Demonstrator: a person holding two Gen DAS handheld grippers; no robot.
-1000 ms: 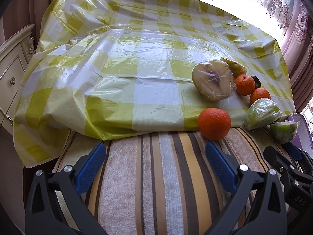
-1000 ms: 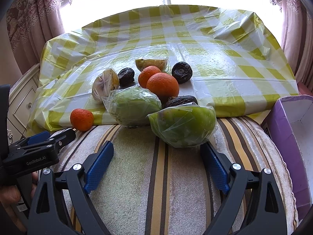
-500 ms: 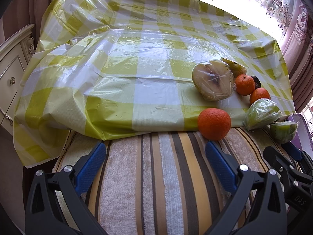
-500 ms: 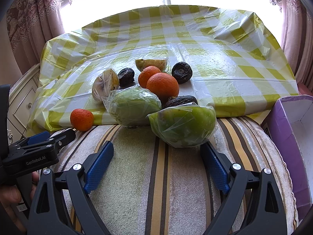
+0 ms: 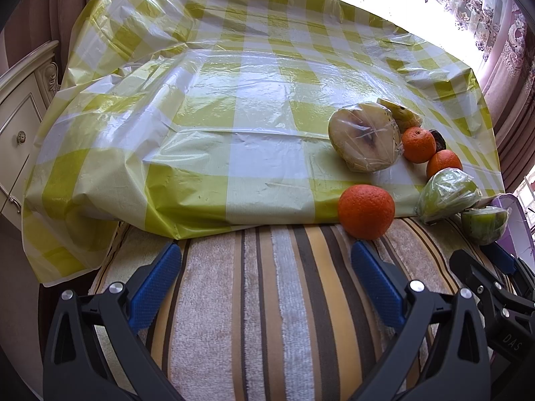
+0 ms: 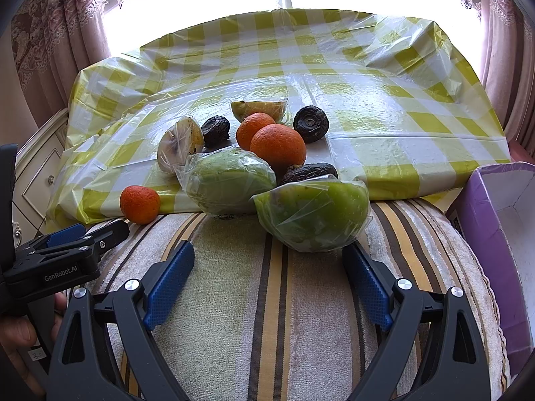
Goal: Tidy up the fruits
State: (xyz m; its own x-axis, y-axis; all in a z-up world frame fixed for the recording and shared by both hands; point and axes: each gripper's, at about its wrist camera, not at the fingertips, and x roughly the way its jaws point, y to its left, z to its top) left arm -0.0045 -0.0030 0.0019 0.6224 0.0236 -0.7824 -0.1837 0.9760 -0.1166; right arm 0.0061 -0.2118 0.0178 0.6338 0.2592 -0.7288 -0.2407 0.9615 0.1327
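Along the near edge of the checked plastic cloth (image 6: 384, 107) my fruit lies bunched: a wrapped green half (image 6: 314, 212) on the striped towel (image 6: 267, 300) just ahead of my right gripper (image 6: 267, 279), a second wrapped green piece (image 6: 230, 183) behind it, two oranges (image 6: 278, 145), three shrivelled dark fruits (image 6: 311, 123), and a wrapped pale cut half (image 5: 364, 140). One small orange (image 5: 366, 211) sits apart, just ahead of my left gripper (image 5: 265, 284). Nothing has shifted since a second ago; both grippers stay wide apart, holding nothing. Right of the fruit, the purple box (image 6: 481, 220) shows only its white inner walls.
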